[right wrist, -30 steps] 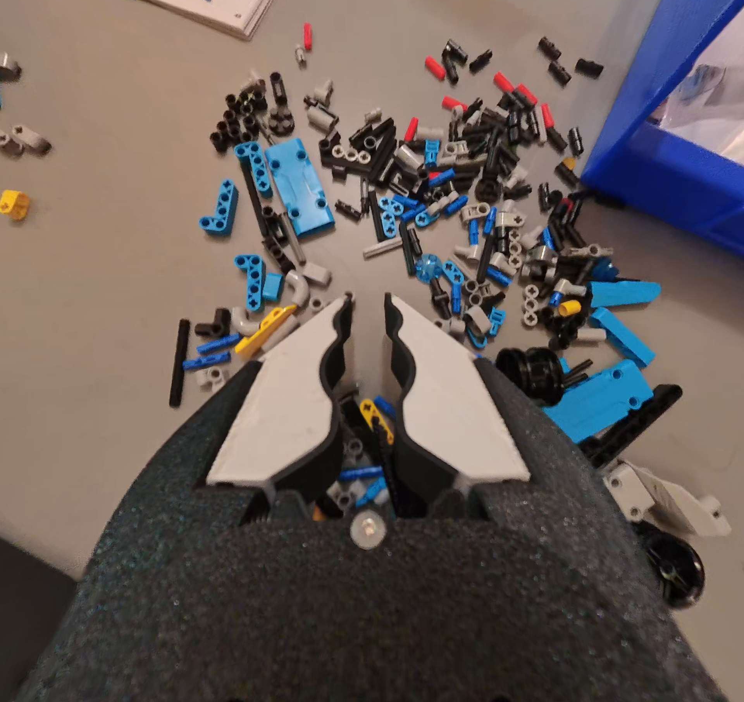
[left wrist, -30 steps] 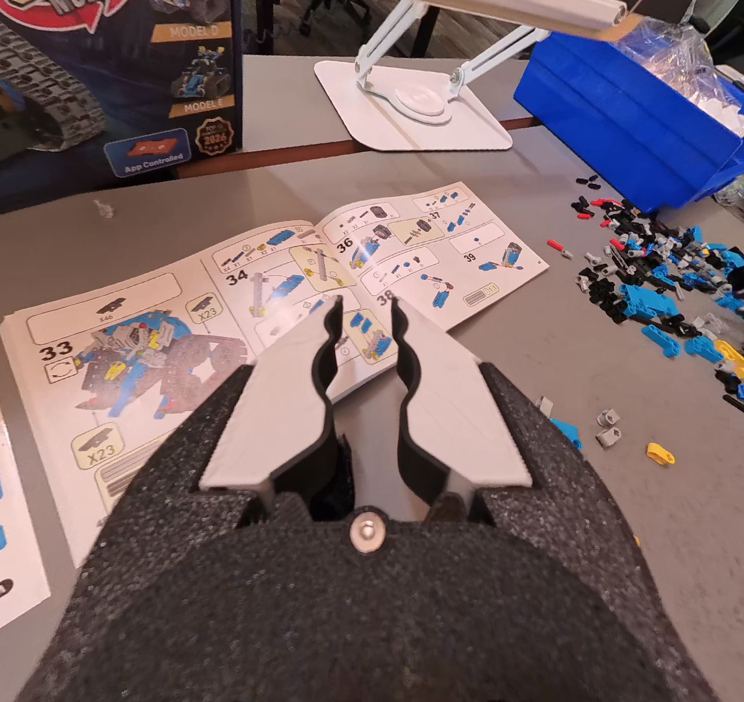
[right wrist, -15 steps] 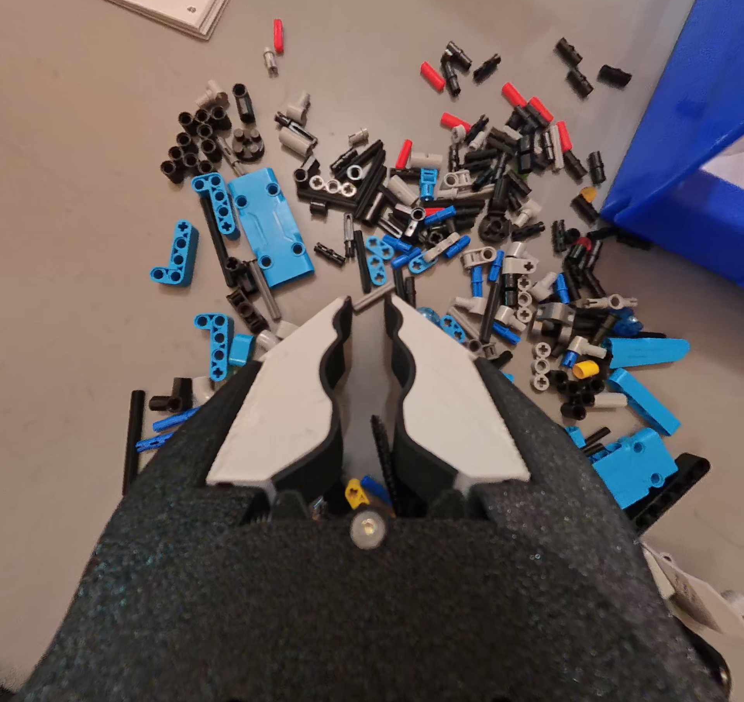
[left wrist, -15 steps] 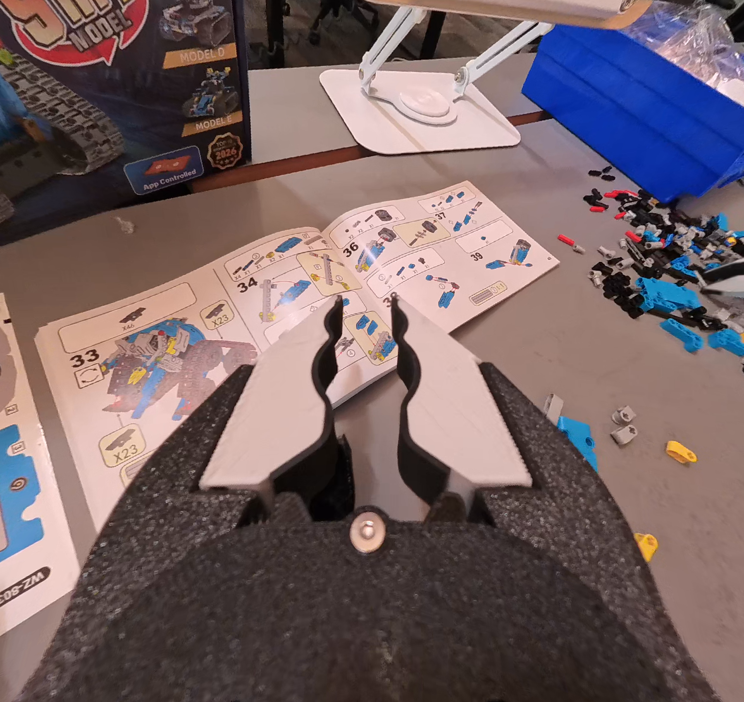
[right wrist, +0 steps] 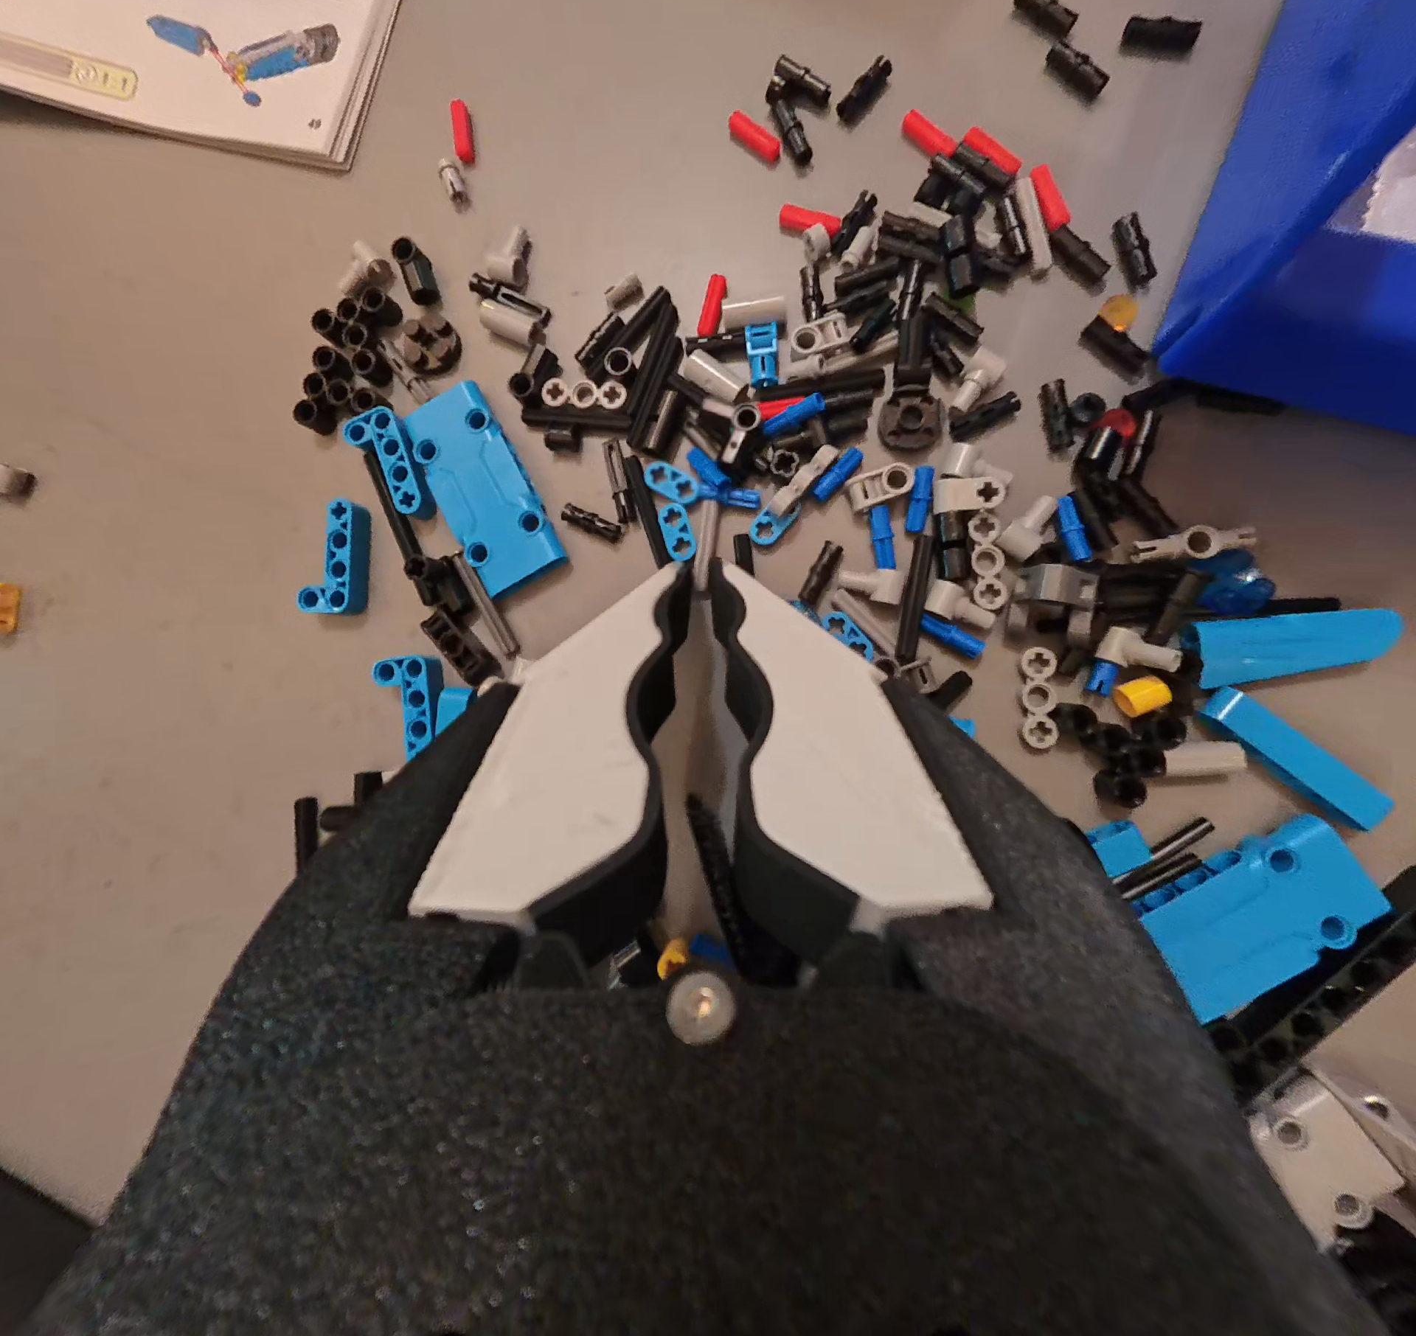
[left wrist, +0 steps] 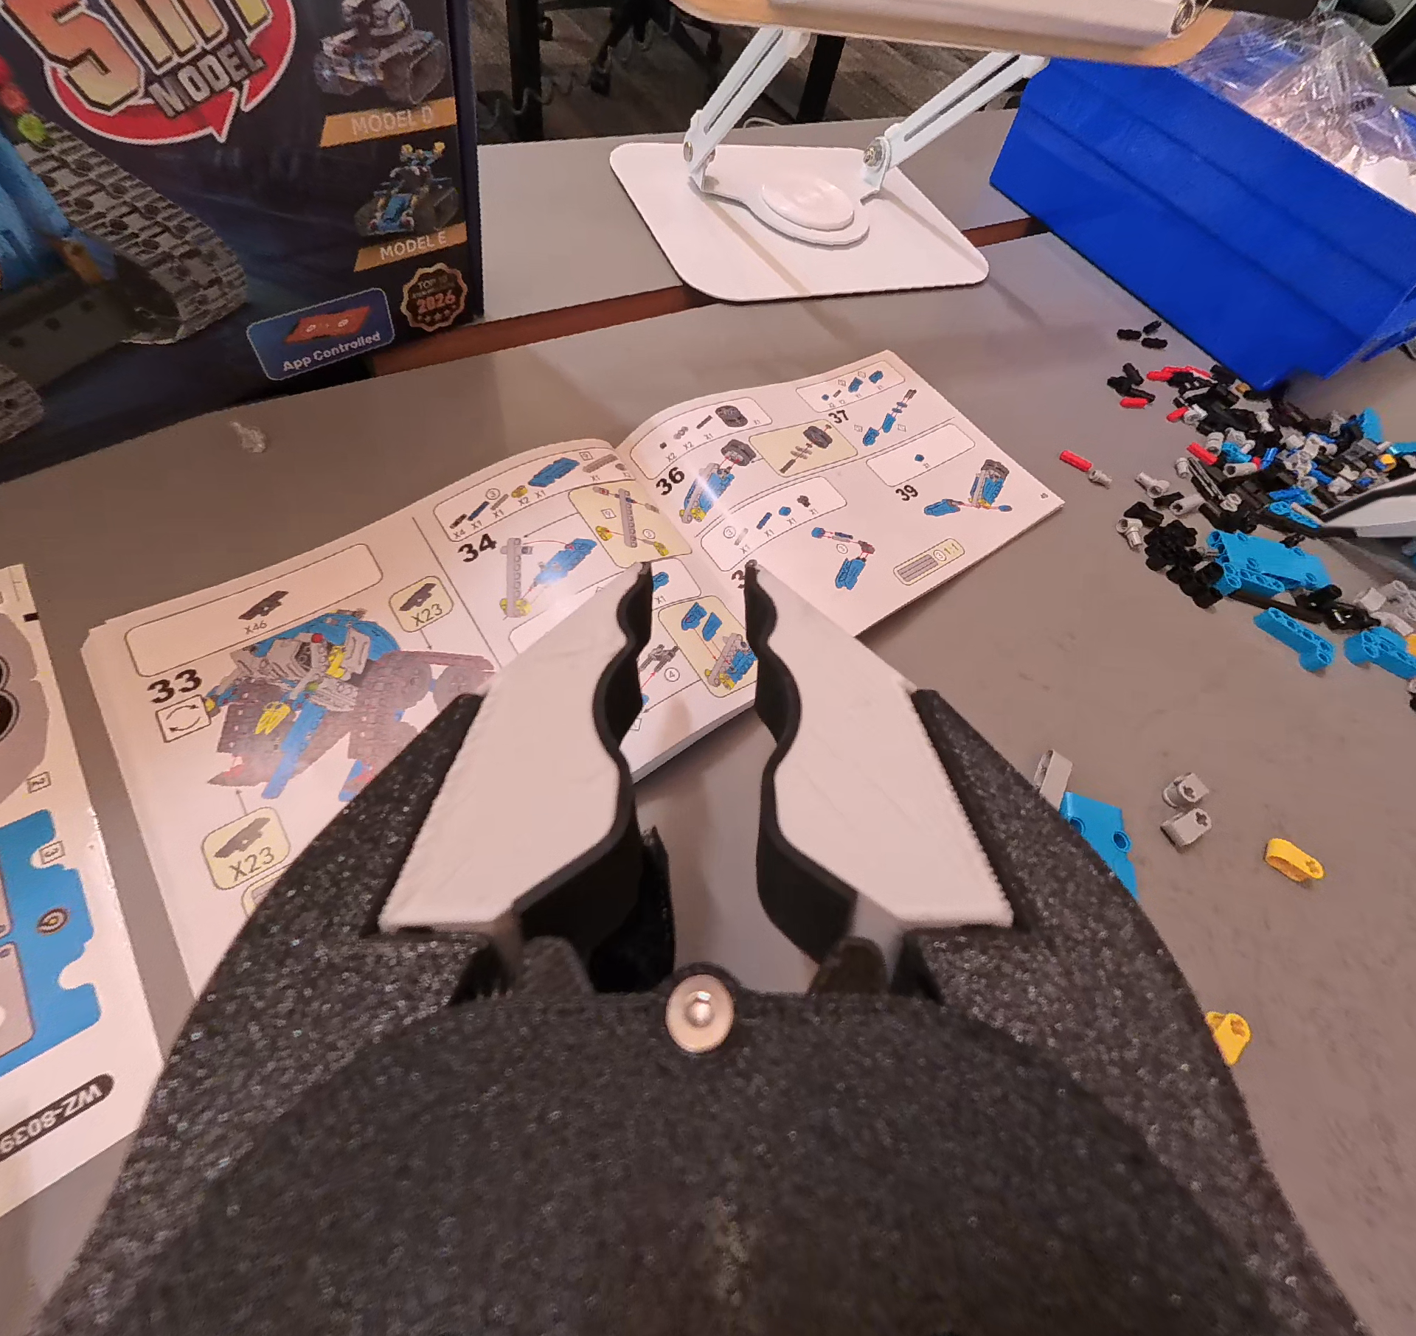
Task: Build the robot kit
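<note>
My right gripper (right wrist: 699,578) is low over a pile of small black, grey, blue and red building pieces (right wrist: 843,418) on the grey table. Its jaws are almost together, pinching the near end of a thin grey axle (right wrist: 709,533) that points away from me. A light blue panel (right wrist: 483,487) lies just to its left. My left gripper (left wrist: 696,575) is open and empty, held above an open instruction booklet (left wrist: 536,571). The pile (left wrist: 1264,502) lies to its right.
A blue bin (right wrist: 1318,188) stands right of the pile. A toy box (left wrist: 230,150) and a white tilting stand (left wrist: 797,227) are at the back. A sticker sheet (left wrist: 38,916) lies at the left. Loose yellow and grey pieces (left wrist: 1295,859) lie to the right of my left gripper. There is about 40 cm between the tips of the two grippers.
My right gripper moved forward over the pile and its jaws narrowed onto the grey axle. My left gripper drifted slightly right and back, still open.
</note>
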`<state>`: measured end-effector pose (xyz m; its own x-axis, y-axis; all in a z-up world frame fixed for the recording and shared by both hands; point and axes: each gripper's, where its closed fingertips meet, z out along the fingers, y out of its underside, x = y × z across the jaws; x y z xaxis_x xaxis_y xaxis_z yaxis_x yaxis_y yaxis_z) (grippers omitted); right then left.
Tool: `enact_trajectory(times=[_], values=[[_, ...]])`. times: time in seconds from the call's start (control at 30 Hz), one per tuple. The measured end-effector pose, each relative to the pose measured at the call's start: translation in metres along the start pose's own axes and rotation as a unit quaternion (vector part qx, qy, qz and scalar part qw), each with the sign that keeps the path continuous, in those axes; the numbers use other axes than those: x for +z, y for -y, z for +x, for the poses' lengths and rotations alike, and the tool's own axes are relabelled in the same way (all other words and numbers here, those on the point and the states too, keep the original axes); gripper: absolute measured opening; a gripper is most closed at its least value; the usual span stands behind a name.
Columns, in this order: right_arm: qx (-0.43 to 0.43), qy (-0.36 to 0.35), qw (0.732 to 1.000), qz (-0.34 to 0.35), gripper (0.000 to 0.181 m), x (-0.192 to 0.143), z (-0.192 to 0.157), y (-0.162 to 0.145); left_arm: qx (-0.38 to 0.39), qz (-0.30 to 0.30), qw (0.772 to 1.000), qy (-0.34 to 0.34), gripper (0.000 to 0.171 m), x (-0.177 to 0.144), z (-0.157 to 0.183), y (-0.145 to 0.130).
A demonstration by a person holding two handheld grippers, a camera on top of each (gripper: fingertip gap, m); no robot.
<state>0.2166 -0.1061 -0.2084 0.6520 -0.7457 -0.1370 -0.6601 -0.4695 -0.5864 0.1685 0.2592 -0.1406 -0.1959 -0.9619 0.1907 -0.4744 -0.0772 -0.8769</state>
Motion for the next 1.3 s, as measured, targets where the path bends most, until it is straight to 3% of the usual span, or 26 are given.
enact_trajectory(times=[0.27, 0.37, 0.43, 0.53, 0.6, 0.67, 0.8, 0.93, 1.1, 1.23, 1.3], values=[[-0.038, -0.025, 0.999, -0.019, 0.004, -0.013, -0.001, -0.003, -0.003, 0.003, 1.000, 0.001, 0.023, -0.003, -0.004, 0.002], [-0.076, -0.017, 0.997, 0.008, 0.004, -0.032, -0.022, 0.011, -0.006, 0.002, 1.000, -0.022, 0.023, -0.004, 0.002, 0.002], [-0.108, 0.002, 0.993, 0.041, 0.004, -0.042, -0.051, 0.032, -0.009, -0.012, 0.998, -0.064, 0.023, -0.004, 0.013, -0.002], [-0.185, 0.067, 0.975, 0.101, 0.004, -0.041, -0.127, 0.071, -0.074, -0.042, 0.982, -0.168, 0.023, -0.013, 0.033, -0.006], [-0.230, 0.108, 0.957, 0.143, 0.004, -0.032, -0.181, 0.096, -0.128, -0.021, 0.957, -0.261, 0.024, -0.028, 0.052, 0.007], [-0.249, 0.164, 0.934, 0.196, 0.004, -0.024, -0.234, 0.120, -0.151, 0.024, 0.942, -0.300, 0.024, -0.039, 0.057, 0.025], [-0.152, 0.315, 0.903, 0.250, 0.004, -0.006, -0.299, 0.155, -0.172, 0.098, 0.907, -0.372, 0.024, -0.065, 0.067, 0.053], [-0.008, 0.519, 0.815, 0.256, 0.003, -0.031, -0.325, 0.168, -0.162, 0.128, 0.892, -0.402, 0.023, -0.078, 0.071, 0.061], [0.034, 0.569, 0.784, 0.248, 0.003, -0.037, -0.325, 0.162, -0.159, 0.141, 0.870, -0.445, 0.021, -0.089, 0.085, 0.065], [0.042, 0.595, 0.766, 0.242, 0.003, -0.043, -0.328, 0.159, -0.131, 0.127, 0.870, -0.458, 0.021, -0.088, 0.102, 0.058], [0.043, 0.590, 0.770, 0.240, 0.003, -0.041, -0.327, 0.159, -0.126, 0.133, 0.864, -0.469, 0.003, -0.092, 0.107, 0.059]])
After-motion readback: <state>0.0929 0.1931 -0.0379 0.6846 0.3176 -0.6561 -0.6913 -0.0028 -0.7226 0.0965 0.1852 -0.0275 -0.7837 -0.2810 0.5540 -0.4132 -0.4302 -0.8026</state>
